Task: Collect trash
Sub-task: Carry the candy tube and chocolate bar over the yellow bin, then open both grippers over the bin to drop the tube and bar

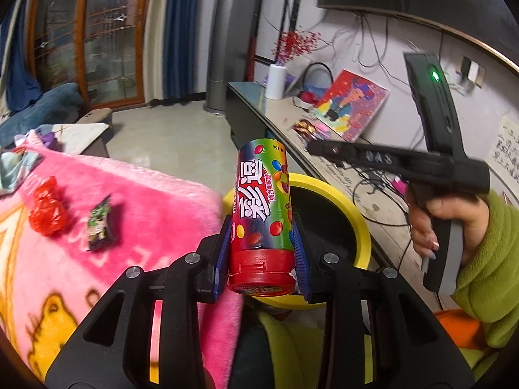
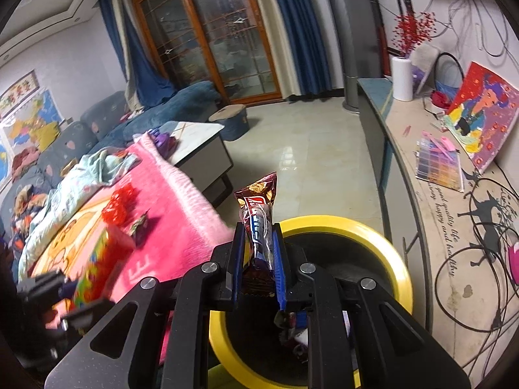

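Observation:
My left gripper (image 1: 263, 227) is shut on a colourful candy tube (image 1: 261, 207) with a red cap, held at the near rim of the yellow-rimmed black bin (image 1: 360, 220). My right gripper (image 2: 258, 240) is shut on a brown snack wrapper (image 2: 259, 217), held upright over the bin's (image 2: 399, 259) near left rim. The right gripper also shows in the left wrist view (image 1: 311, 147), above the bin. A red crumpled wrapper (image 1: 47, 210) and a small dark green wrapper (image 1: 99, 225) lie on the pink blanket (image 1: 146, 194). Both show in the right wrist view, red (image 2: 118, 206) and dark (image 2: 139, 225).
A long TV cabinet (image 2: 421, 162) with a picture, a paper roll and cables runs along the right. A coffee table (image 2: 201, 142) and a blue sofa (image 2: 181, 103) stand behind the blanket. Some trash lies in the bin's bottom (image 2: 292, 334).

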A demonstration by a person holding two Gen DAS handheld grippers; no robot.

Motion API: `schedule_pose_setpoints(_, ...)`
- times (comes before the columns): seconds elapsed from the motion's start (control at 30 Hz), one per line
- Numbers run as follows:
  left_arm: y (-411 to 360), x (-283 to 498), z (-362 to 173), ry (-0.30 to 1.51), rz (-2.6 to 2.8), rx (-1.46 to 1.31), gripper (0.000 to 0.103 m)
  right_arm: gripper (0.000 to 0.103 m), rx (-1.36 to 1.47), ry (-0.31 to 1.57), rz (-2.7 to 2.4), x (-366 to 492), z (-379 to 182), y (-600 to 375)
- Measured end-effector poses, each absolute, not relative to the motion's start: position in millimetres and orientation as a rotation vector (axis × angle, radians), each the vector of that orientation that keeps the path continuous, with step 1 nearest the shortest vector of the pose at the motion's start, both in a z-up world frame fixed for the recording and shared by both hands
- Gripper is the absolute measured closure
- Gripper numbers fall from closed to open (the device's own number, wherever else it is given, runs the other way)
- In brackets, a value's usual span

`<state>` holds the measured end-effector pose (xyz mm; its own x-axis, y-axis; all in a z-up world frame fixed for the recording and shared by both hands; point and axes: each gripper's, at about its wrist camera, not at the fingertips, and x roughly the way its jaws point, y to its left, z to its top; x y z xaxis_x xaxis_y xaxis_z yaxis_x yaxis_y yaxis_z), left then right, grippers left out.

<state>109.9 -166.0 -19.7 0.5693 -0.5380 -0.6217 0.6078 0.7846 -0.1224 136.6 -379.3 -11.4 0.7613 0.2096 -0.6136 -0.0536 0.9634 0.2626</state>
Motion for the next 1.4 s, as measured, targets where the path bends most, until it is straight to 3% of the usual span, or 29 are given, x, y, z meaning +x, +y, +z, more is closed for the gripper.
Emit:
schedule_pose_setpoints(1.13,-242.9,145.0,-108.0,0.952,-0.785,0.082,0.076,0.084,0.351,0.869,0.061,171.0,-75.9,-441.8)
schedule_pose_setpoints(1.27,-246.0,150.0,-109.6,0.96,-0.777,0.073,0.076,0.076,0.365,0.875,0.06,171.8,-79.4,-443.8)
schedule_pose_setpoints(1.37,-246.0,151.6,-108.0,0.951,-0.771,0.068,0.066,0.068,0.375,0.876,0.055,171.9,-81.2,-446.1)
schedule_pose_setpoints(1.4,-244.8,151.2,-106.5,0.944,-0.77,0.063,0.059,0.068,0.377,0.877,0.053,172.0,-81.6,-446.5)
